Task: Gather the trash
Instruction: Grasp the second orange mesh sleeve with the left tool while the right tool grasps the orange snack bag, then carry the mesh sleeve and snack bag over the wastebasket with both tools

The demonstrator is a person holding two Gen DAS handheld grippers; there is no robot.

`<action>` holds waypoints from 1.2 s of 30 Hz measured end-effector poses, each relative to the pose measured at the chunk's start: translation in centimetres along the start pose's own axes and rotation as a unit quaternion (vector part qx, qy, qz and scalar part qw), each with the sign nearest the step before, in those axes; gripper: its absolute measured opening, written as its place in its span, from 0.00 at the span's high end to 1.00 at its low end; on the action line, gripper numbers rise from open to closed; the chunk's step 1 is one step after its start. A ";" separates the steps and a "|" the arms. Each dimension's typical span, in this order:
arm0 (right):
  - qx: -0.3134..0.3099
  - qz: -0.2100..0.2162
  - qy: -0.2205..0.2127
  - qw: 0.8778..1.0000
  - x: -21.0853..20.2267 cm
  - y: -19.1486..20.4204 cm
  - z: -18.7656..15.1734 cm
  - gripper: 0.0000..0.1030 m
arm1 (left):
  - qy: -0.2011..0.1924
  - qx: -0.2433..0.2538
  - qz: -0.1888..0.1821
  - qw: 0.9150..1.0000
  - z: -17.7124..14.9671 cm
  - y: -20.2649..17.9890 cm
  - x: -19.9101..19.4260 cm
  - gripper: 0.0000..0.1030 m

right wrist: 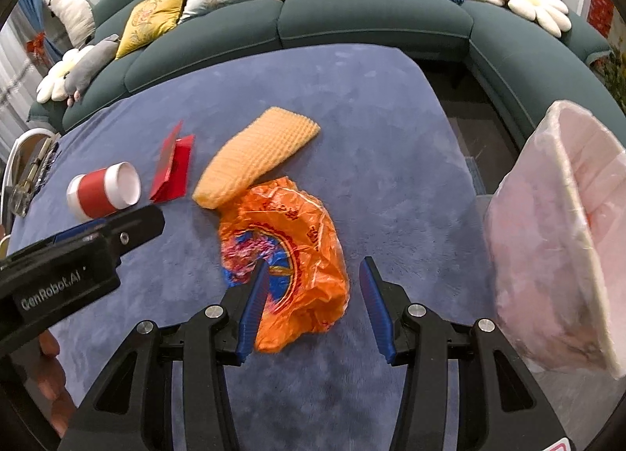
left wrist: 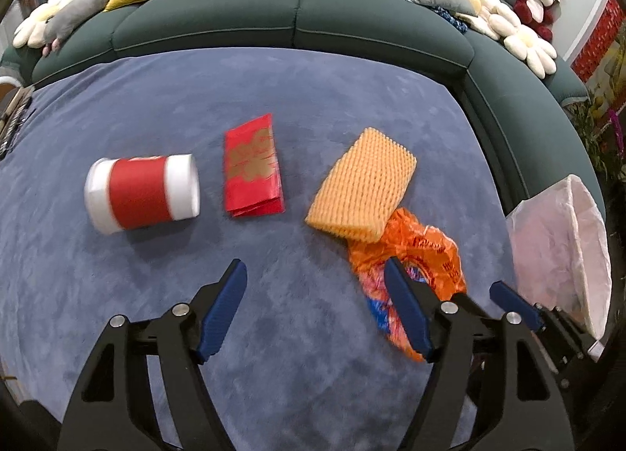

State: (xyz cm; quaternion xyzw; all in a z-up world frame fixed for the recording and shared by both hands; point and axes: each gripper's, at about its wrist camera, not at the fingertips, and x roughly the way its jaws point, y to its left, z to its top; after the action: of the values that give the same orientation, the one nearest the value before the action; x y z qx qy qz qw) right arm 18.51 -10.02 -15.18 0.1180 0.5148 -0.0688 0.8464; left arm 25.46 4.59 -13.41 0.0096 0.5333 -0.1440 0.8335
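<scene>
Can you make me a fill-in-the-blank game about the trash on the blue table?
1. The paper cup lies on its ____.
2. The foam net rests partly on the ____ plastic bag.
3. The bin is lined with a ____ bag.
4. The right gripper is ____.

Missing words: side; orange; pink; open

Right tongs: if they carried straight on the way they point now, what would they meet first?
Probably the crumpled orange plastic bag, which lies between the open right tongs and just ahead of them. Depth is uncertain; they appear not yet to touch it.
</scene>
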 end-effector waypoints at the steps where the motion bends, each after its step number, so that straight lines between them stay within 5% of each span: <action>1: 0.002 0.001 0.003 1.000 0.4 -0.2 0.1 0.55 | 0.002 0.003 0.000 1.000 0.3 -0.2 0.5 0.33; 11: 0.019 0.014 0.029 0.999 3.6 -1.3 0.1 0.55 | 0.023 0.022 -0.004 0.999 2.5 -3.3 4.6 0.30; 16: 0.024 0.024 0.035 0.999 4.5 -1.3 -0.4 0.63 | 0.041 0.013 0.001 0.999 3.0 -3.7 6.7 0.33; 23: 0.021 0.034 0.031 0.999 4.4 -1.1 -0.6 0.72 | 0.046 0.017 0.009 0.999 2.8 -4.1 7.6 0.53; 27: 0.023 0.036 0.029 0.999 4.0 -1.2 -0.8 0.79 | 0.043 0.026 0.015 0.999 2.4 -4.3 7.3 0.75; 36: 0.028 0.031 0.005 0.999 1.1 -2.2 -0.9 0.80 | 0.032 0.019 0.014 0.999 1.4 -3.4 4.7 0.81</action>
State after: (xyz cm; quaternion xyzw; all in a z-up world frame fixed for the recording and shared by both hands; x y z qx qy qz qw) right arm 17.74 -11.85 -16.87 0.1578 0.5126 -0.0566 0.8421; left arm 27.67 0.07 -16.50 0.0368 0.5566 -0.1422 0.8177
